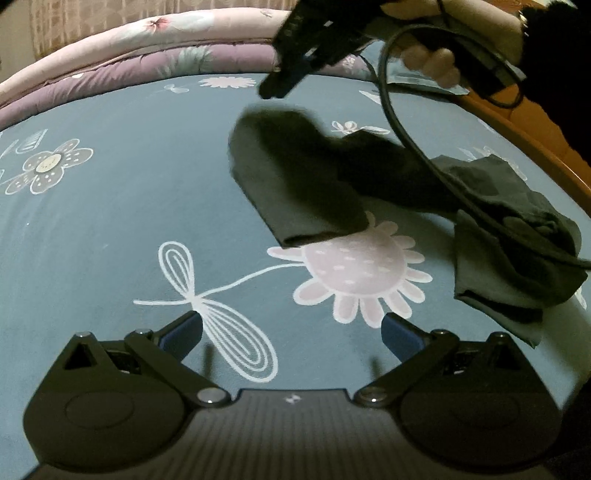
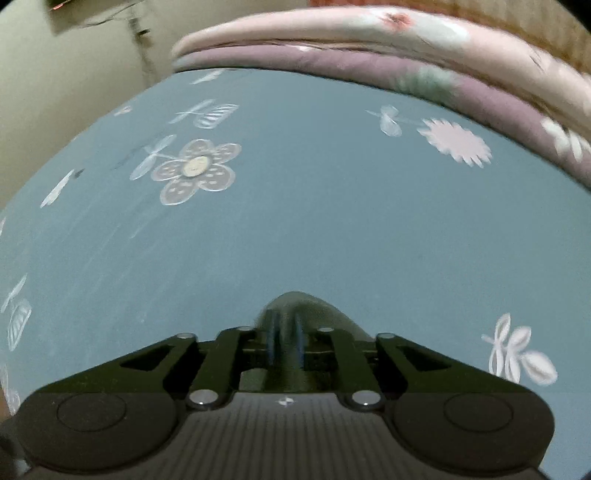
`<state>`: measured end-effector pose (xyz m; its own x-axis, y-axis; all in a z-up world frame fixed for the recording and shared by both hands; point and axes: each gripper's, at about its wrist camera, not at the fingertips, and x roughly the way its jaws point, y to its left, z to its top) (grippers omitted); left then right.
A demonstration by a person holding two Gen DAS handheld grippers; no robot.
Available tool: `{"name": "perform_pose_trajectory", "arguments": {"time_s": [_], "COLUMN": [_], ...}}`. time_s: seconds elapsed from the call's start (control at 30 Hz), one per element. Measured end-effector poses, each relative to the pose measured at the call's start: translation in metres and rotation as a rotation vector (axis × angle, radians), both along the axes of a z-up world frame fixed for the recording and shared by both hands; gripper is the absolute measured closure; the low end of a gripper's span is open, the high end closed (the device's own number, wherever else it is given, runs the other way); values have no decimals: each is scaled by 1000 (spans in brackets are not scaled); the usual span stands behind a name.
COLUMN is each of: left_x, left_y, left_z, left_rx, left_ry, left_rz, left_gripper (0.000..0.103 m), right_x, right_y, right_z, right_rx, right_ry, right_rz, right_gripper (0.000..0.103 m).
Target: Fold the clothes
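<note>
Mid-fold: my right gripper (image 2: 286, 339) pinches the dark garment (image 1: 295, 184); left gripper (image 1: 291, 332) spread, must pin the bed-side (image 1: 110, 221) hem.

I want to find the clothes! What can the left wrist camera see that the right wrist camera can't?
Only the left wrist view shows the dark grey garment lying on the bed, the open left gripper and the right gripper from outside. Only the right wrist view shows the beige wall and that gripper's shut fingers pinching grey cloth. Both show the blue flowered bedsheet and the pink folded quilt.
</note>
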<state>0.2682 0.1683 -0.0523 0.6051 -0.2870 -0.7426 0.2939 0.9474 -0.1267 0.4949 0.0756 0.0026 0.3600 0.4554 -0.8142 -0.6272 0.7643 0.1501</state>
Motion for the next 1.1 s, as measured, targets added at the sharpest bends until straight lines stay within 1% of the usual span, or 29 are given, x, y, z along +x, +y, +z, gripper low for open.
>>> {"name": "perform_pose_trajectory", "arguments": {"time_s": [0.1,0.13,0.2,0.33,0.37,0.43,0.53,0.6,0.67,0.73,0.83,0.87,0.93,1.03,1.07,1.1], "left_x": [4,6,13,41,51,71,104,115,124,130,140,143,142,125,118,116], "left_y": [-1,-1,-2,3,6,11,22,33,39,35,20,16,10,16,18,21], "left_z": [-1,-2,-3,-10,-12,-20,-40,-50,-57,-58,-63,-64,-64,-64,-65,-65], "left_rx": [-12,-28,-71,-249,-305,-396,-516,-633,-718,-746,-810,-814,-793,-826,-822,-800], "left_ry": [4,7,10,39,54,80,154,167,182,197,219,217,218,232,224,213], "left_rz": [-4,-9,-21,-27,-20,5,79,114,150,155,117,117,123,95,85,80], "left_gripper": [1,1,1,1,1,1,1,2,2,2,2,2,2,3,8,13], "right_x": [-10,-17,-36,-82,-93,-113,-135,-147,-154,-160,-166,-167,-168,-169,-171,-173], "right_y": [-20,-29,-51,-101,-113,-134,-163,-179,-192,-204,-214,-216,-218,-219,-221,-223], "right_z": [0,2,6,12,12,11,10,8,4,0,-6,-7,-7,-4,-3,-2], "right_rx": [16,20,22,51,54,61,88,111,138,165,192,200,210,223,234,247], "right_ry": [-7,-14,-39,-72,-79,-89,-100,-104,-100,-94,-91,-89,-89,-101,-103,-103], "right_rz": [-34,-41,-54,-91,-107,-143,-209,-257,-294,-328,-349,-349,-344,-344,-344,-345], "right_gripper": [81,76,74,66,65,64,64,63,61,60,60,60,60,60,58,57]}}
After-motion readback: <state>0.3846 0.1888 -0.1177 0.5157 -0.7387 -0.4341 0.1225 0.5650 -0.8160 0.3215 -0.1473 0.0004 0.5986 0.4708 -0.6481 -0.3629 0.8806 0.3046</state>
